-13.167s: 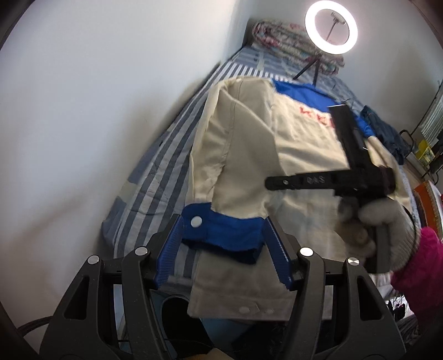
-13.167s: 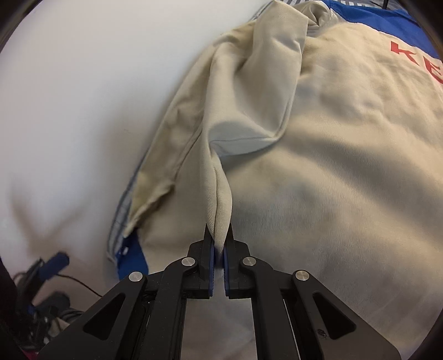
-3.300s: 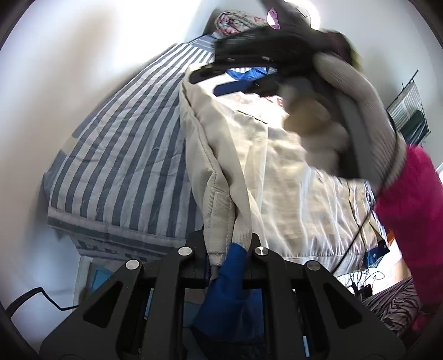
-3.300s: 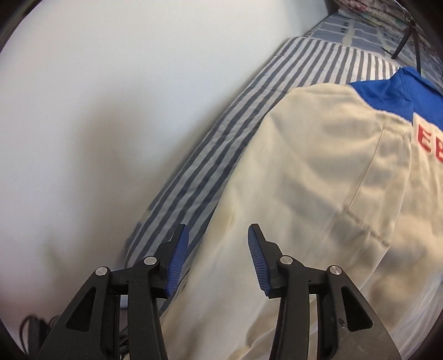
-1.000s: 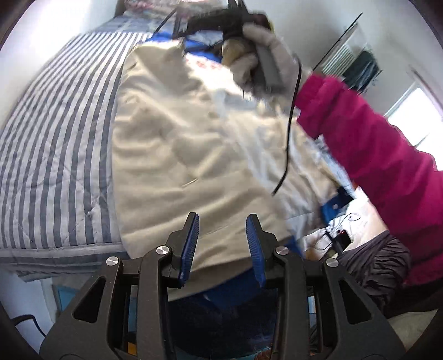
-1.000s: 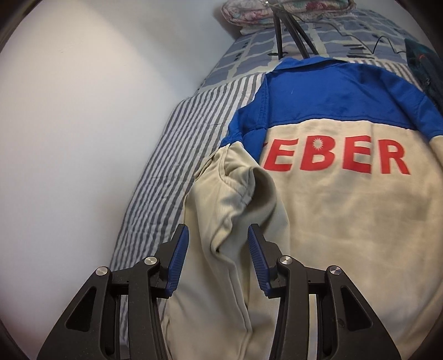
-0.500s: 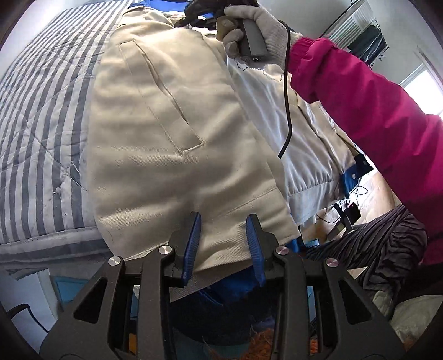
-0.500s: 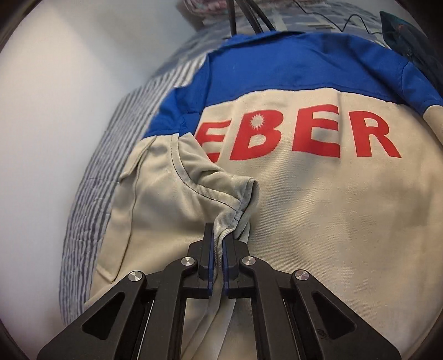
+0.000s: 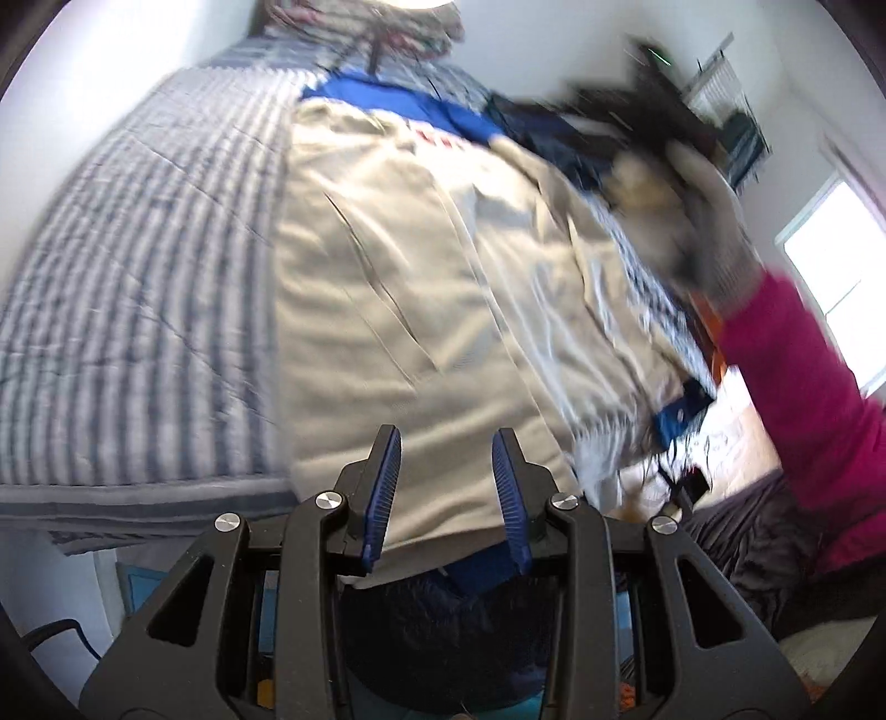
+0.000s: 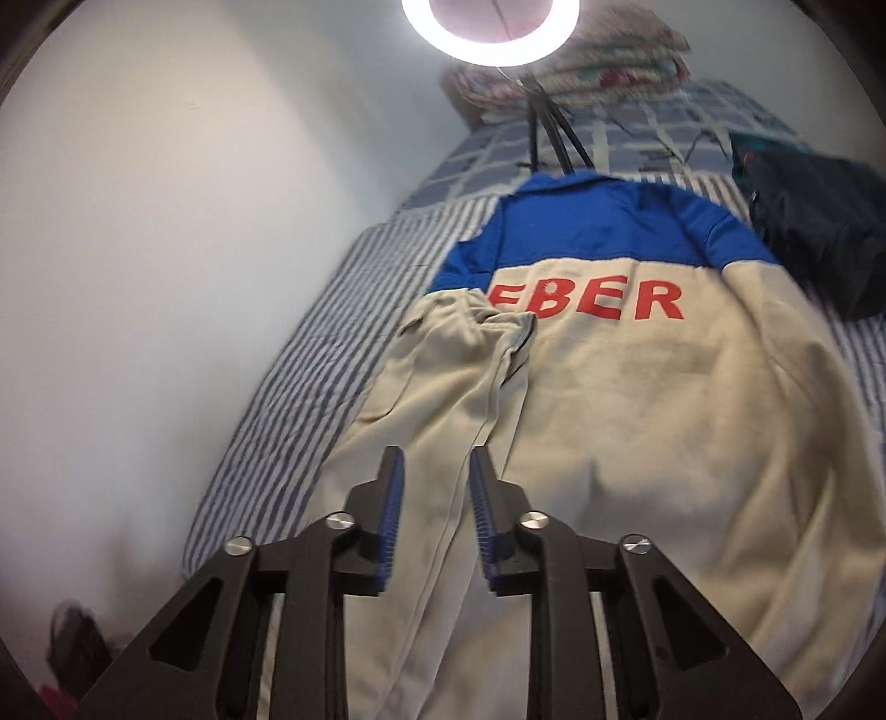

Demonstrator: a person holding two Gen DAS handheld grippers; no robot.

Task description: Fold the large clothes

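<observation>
The right gripper is standing with its fingers a little apart, having just been opening, and nothing is lying between the blue pads; the folded-over sleeve is showing through the gap, lower down on the bed and clear of them. The left gripper is holding its fingers partly apart too, over the jacket's near hem; the pads are not pressing on the cloth, though the black frame is hiding whatever is lying directly under them.

The beige and blue jacket is lying back-up on the striped bed, its red lettering partly covered at the left end by the folded sleeve. In the left wrist view the jacket is smeared by motion blur, and its right edge is dissolving into a muddle of white and blue that cannot be sorted out. There the gloved right hand and pink sleeve are also blurring, and the tool it is carrying is only a dark streak.

A ring light is being cut off by the top edge, with a dark bundle lying beside the collar.
</observation>
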